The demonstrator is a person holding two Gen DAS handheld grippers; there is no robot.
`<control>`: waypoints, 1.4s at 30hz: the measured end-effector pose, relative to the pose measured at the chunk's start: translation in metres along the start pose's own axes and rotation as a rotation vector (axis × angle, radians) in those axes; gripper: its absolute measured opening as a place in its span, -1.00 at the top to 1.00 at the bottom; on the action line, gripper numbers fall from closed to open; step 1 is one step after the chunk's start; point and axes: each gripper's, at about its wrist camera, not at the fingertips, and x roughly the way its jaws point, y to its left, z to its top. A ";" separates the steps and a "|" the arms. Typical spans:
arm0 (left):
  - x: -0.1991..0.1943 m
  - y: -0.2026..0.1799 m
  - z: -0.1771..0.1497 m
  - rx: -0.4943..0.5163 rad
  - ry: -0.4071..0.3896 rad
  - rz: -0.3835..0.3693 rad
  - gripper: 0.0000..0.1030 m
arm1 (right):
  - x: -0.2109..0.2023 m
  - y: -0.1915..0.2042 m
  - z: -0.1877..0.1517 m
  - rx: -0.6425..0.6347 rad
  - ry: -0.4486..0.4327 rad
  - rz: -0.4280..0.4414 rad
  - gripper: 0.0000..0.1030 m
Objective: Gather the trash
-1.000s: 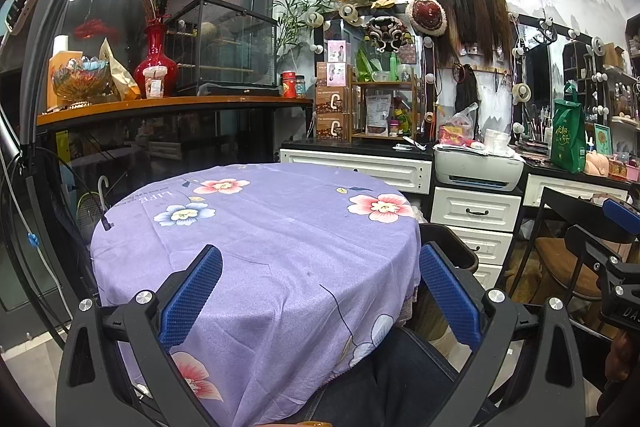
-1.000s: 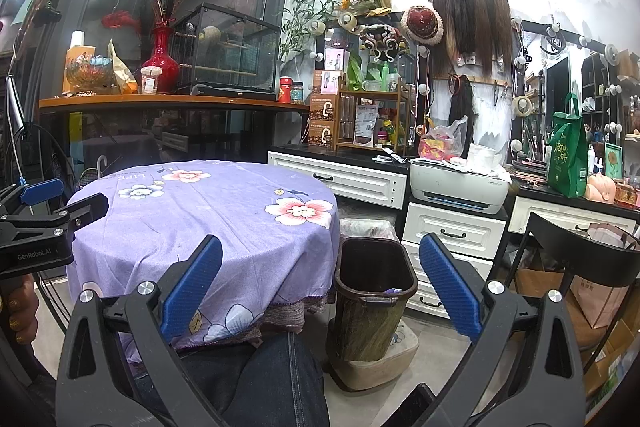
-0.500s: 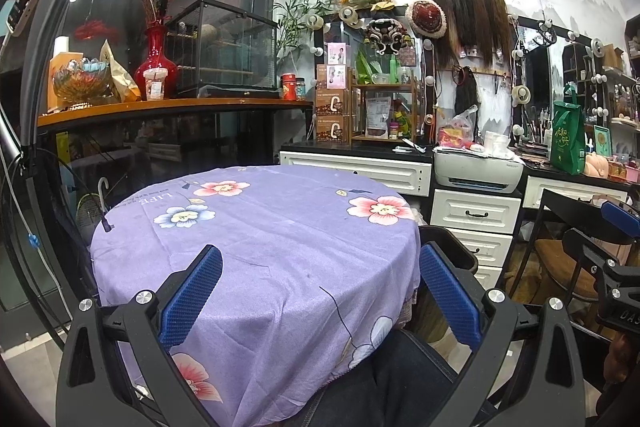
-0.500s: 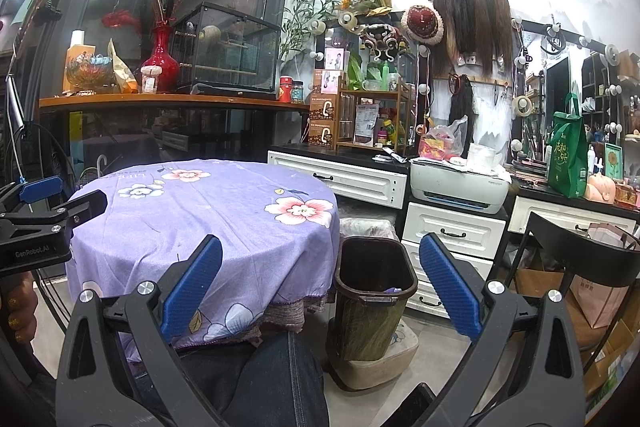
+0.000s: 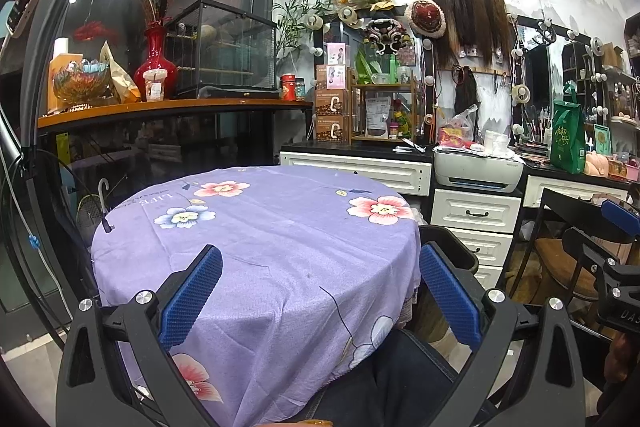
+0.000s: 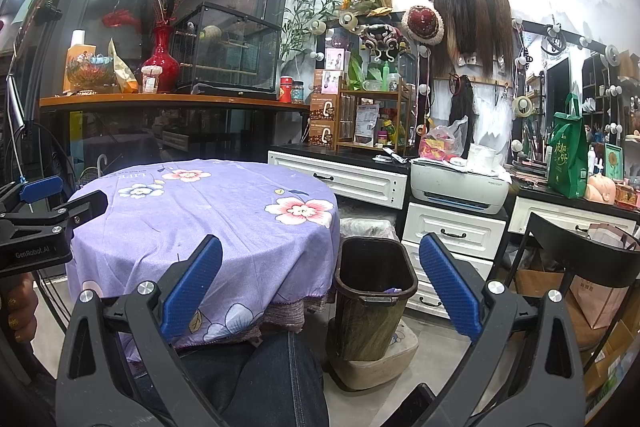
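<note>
A dark brown trash bin [image 6: 374, 301] stands on the floor to the right of the round table [image 6: 208, 211], with a purple scrap showing inside it. The table wears a purple flowered cloth [image 5: 272, 247] and I see nothing lying on it. My left gripper [image 5: 320, 291] is held open over the table's near edge, holding nothing. My right gripper [image 6: 320, 291] is also open and holds nothing, hanging between the table and the bin. In the left wrist view only the bin's rim [image 5: 452, 247] shows behind the cloth.
A person's knee in dark jeans [image 6: 272, 379] sits below both grippers. White drawers [image 6: 452, 231] with a printer [image 6: 460, 185] stand behind the bin. A black chair [image 6: 576, 259] is at the right. A shelf with a red vase [image 5: 154, 67] lies behind the table.
</note>
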 end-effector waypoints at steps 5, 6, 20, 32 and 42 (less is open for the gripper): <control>0.000 0.000 0.000 0.001 -0.002 0.000 -0.90 | 0.000 0.000 0.001 -0.001 0.001 0.000 -0.89; 0.000 0.000 0.000 0.001 -0.001 -0.001 -0.90 | 0.000 0.000 0.000 -0.001 0.001 0.000 -0.89; 0.000 0.000 0.000 0.000 0.000 0.000 -0.90 | 0.000 0.000 0.000 -0.001 0.001 0.001 -0.89; 0.000 -0.001 -0.001 0.001 -0.002 0.000 -0.90 | 0.000 0.000 0.000 -0.002 0.002 0.002 -0.89; 0.001 0.002 -0.001 0.007 -0.003 -0.002 -0.90 | 0.000 0.000 0.000 -0.002 0.003 0.002 -0.89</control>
